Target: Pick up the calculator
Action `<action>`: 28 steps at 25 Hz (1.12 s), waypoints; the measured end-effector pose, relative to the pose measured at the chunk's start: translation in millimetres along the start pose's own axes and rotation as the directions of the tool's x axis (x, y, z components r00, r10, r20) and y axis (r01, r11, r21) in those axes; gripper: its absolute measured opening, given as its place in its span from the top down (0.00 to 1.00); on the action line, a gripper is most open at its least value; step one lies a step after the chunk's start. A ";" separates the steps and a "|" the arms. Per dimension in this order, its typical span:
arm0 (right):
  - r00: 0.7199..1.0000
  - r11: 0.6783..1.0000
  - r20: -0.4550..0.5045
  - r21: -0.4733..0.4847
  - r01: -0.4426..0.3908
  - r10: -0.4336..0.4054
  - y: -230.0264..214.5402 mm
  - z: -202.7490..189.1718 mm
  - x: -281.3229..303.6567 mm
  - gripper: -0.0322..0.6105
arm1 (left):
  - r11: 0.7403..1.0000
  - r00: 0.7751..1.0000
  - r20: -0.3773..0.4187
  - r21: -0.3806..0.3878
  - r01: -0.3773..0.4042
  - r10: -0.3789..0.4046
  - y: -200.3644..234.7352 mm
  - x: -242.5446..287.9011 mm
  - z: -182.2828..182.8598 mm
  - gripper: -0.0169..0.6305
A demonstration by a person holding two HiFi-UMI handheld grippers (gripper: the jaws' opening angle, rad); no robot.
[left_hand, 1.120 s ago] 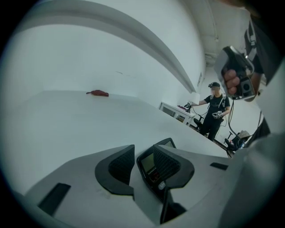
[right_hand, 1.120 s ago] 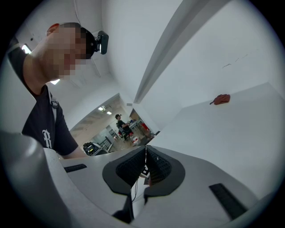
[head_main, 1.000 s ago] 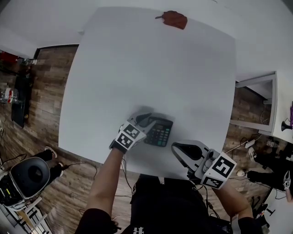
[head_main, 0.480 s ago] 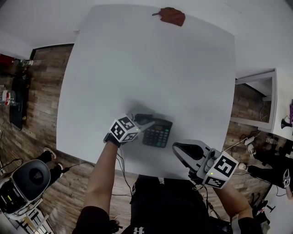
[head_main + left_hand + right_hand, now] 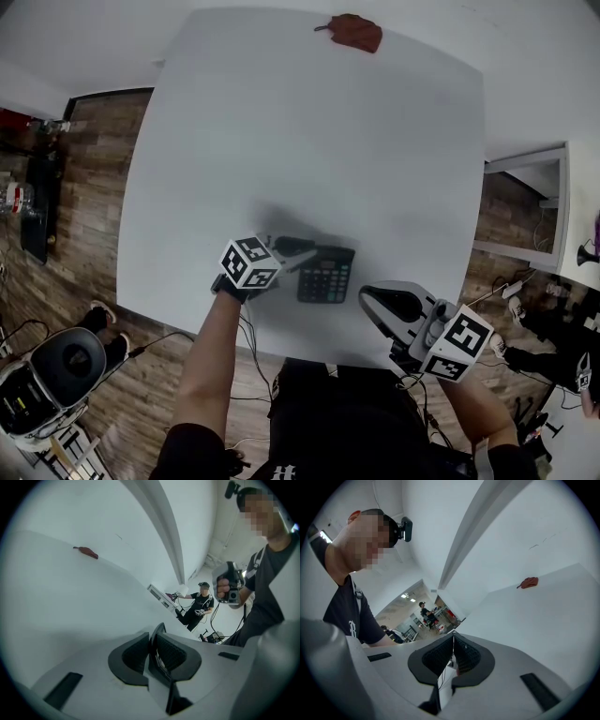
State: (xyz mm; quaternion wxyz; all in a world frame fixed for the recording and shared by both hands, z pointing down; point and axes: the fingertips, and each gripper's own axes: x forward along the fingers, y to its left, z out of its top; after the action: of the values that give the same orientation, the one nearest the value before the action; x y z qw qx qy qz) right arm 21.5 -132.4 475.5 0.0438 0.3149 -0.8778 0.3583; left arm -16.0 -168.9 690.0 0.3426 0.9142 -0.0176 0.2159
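A dark calculator (image 5: 326, 276) lies flat on the white table (image 5: 300, 141), near its front edge. My left gripper (image 5: 296, 252) reaches in from the left at the calculator's left end. In the left gripper view the calculator (image 5: 157, 633) shows as a thin dark slab edge-on between the ribbed pads (image 5: 135, 654). The jaws of the left gripper (image 5: 153, 645) are closing, and the pads lie against the slab. My right gripper (image 5: 379, 302) hangs to the calculator's right, over the table's edge. In its own view the right gripper (image 5: 453, 645) is shut, with nothing between its pads.
A small reddish-brown object (image 5: 354, 35) lies at the table's far edge and also shows in both gripper views (image 5: 86, 551) (image 5: 529, 582). Wooden floor surrounds the table. A second person (image 5: 199, 603) stands in the background with cables nearby.
My left gripper rolled and drew back from over the calculator to its left end. The right gripper stayed put.
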 end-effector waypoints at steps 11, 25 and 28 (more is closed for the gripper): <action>1.000 1.000 0.024 0.009 -0.003 0.003 -3.8 6.4 -9.6 0.93 | 0.998 0.995 0.097 -0.057 -0.025 0.030 -20.9 -11.5 18.7 0.91; 0.997 0.995 0.049 -0.087 -0.051 0.056 30.6 38.1 -22.3 0.93 | 0.988 0.951 0.269 -0.035 -0.150 0.154 -76.8 -50.4 92.5 0.92; 0.996 0.992 0.056 -0.108 -0.068 0.074 48.9 51.8 -29.9 0.93 | 0.982 0.932 0.311 -0.025 -0.186 0.185 -96.3 -68.3 112.6 0.92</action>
State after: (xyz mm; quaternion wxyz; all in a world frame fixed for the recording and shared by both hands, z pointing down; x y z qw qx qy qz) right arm 24.5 -124.1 398.8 0.0215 0.2914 -0.9071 0.3031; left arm -17.5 -174.5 527.0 0.3113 0.9319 -0.1570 0.1002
